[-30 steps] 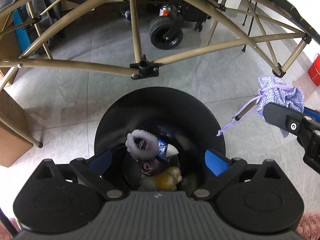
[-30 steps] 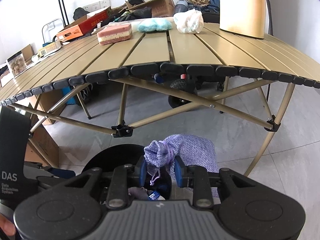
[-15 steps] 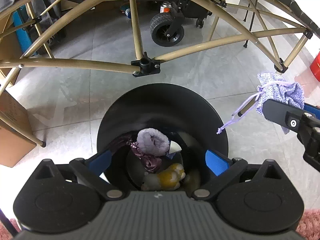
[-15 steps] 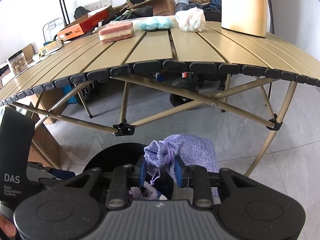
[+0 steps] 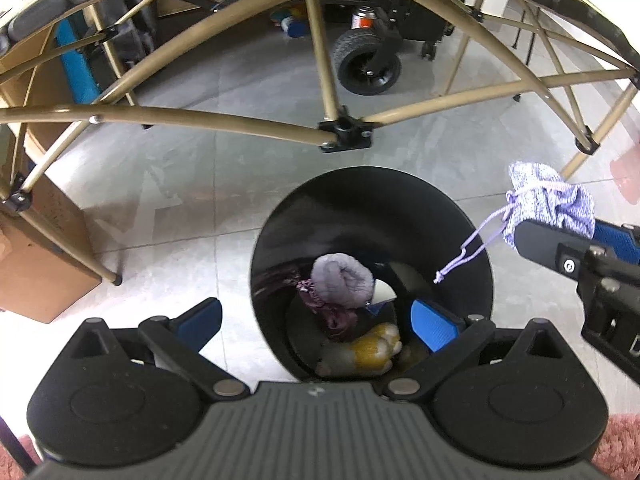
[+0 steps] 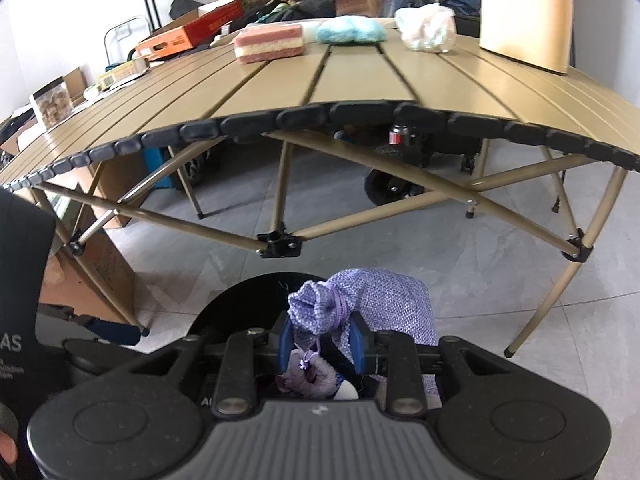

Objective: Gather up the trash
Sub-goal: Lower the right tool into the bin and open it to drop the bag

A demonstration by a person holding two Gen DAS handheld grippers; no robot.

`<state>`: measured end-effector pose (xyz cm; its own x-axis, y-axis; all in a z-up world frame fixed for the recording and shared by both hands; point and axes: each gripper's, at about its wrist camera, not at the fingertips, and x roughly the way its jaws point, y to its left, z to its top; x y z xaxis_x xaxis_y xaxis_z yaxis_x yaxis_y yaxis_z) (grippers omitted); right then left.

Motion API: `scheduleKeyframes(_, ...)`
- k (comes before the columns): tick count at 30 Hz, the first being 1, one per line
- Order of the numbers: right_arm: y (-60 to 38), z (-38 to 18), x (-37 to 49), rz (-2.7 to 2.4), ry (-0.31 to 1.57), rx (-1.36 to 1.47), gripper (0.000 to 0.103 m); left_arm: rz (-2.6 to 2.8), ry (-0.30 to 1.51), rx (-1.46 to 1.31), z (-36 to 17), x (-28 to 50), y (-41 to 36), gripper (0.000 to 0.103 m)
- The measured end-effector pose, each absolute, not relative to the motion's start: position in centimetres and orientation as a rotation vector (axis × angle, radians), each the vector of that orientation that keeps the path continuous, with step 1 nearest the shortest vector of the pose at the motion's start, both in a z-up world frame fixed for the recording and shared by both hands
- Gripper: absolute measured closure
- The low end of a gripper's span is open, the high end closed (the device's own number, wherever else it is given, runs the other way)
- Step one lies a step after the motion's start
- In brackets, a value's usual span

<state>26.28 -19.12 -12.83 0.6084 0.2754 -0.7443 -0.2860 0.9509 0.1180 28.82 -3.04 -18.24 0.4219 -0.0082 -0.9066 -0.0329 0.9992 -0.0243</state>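
Observation:
A black round bin [image 5: 372,208] stands on the grey floor below my left gripper [image 5: 316,324], which hangs open above its near rim. In the bin lie a rolled lilac cloth [image 5: 340,284], a yellow lump [image 5: 372,350] and dark purple scraps. My right gripper [image 6: 322,338] is shut on the neck of a lilac drawstring pouch [image 6: 360,300]. In the left wrist view the pouch [image 5: 548,200] hangs at the bin's right rim, and its cord dangles over the opening. The bin [image 6: 240,300] lies just under the right gripper.
A tan folding table [image 6: 360,80] spans the view; its crossed legs and black joint [image 5: 346,136] stand just behind the bin. On top lie a pink sponge [image 6: 268,42], blue fluff [image 6: 352,32] and a crumpled white bag [image 6: 426,32]. Cardboard boxes [image 5: 36,272] stand at left.
The rolled lilac cloth has dropped and settled on the bin's contents. My right gripper has edged nearer the bin with the pouch. The left gripper stays open.

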Motion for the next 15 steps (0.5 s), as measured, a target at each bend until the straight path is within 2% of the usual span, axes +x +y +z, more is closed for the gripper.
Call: scheduleKeyframes(15, -15.7, -13.6, 27.0, 0.374, 0.900, -0.047, 0.074, 0.206, 1.132, -0.051, -17.1, 28.2, 2.0, 0.000)
